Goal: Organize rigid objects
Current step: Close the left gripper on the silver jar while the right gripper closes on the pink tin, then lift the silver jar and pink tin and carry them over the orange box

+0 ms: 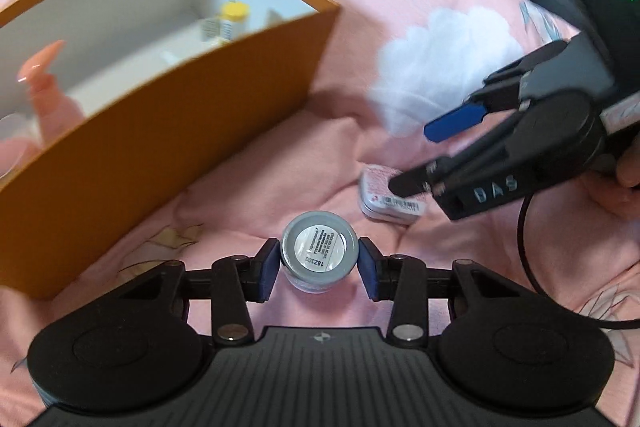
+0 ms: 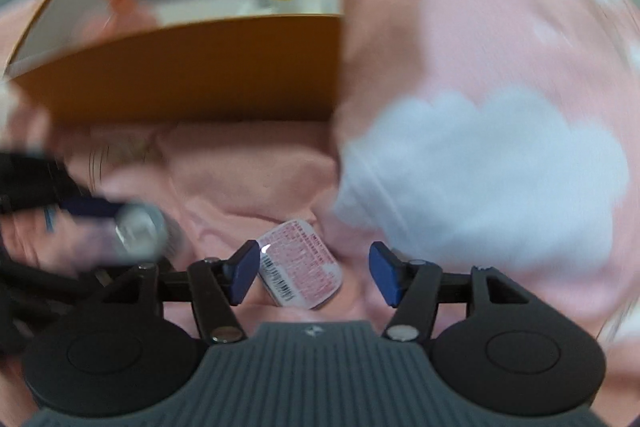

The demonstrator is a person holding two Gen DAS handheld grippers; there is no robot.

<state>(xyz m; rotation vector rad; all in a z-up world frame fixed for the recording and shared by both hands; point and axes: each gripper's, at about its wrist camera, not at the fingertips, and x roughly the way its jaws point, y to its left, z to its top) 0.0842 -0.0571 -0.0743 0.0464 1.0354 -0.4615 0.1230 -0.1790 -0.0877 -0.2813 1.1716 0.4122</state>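
Observation:
A small round grey jar (image 1: 319,251) with a white label on its lid stands on the pink blanket. My left gripper (image 1: 319,269) has its blue pads against both sides of the jar. The jar also shows blurred in the right wrist view (image 2: 138,231). A small flat tin (image 2: 298,265) with a pink printed label and a barcode lies on the blanket between the pads of my right gripper (image 2: 314,273), which is open and not touching it. The tin also shows in the left wrist view (image 1: 390,197), partly under the right gripper (image 1: 416,157).
An orange box (image 1: 172,131) with a white inside stands at the left. It holds a pink pump bottle (image 1: 48,95) and a yellow-capped bottle (image 1: 230,21). The pink blanket (image 1: 440,67) has white cloud prints and folds. Dark furniture is at the far right.

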